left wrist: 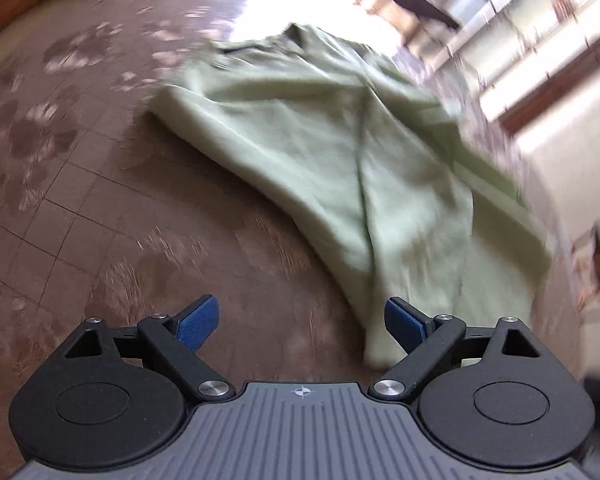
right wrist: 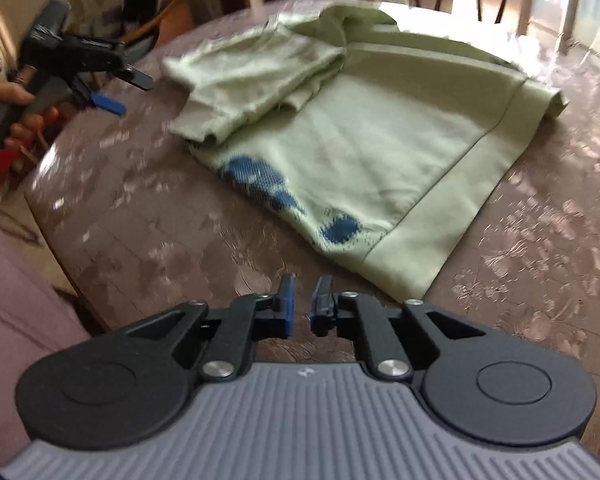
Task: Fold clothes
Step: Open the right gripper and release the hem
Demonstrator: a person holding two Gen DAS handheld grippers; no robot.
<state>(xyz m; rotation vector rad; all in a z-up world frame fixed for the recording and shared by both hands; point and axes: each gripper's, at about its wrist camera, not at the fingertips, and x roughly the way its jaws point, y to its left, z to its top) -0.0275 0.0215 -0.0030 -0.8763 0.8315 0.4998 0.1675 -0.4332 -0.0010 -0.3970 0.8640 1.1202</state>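
**Both tongs were empty, with the green top half folded**

The right tongs [right wrist: 302, 304] were closest to the camera. Their blue pads were almost together, with just a thin gap, and nothing was between them. They hung above the bare brown worktop [right wrist: 148, 216], near the bottom edge of the light green top [right wrist: 364, 136].

The top lay flat on the worktop. One sleeve [right wrist: 256, 68] was already folded in across the body. The other side [right wrist: 536, 96] still stuck out. Some blue patches showed near the bottom hem.

The left tongs [left wrist: 302, 322] were spread wide and held nothing. They hung over the worktop, with a corner of the top [left wrist: 380, 344] just beside one pad. In the right view a hand [right wrist: 4, 96] held them off to the side, apart from the cloth.

It looked like a pause between folds. Next, I think, the tongs would need to open, go down to a cloth edge, pinch it, and carry it over neatly. The cloth is soft and floppy, so it could slip or bunch up
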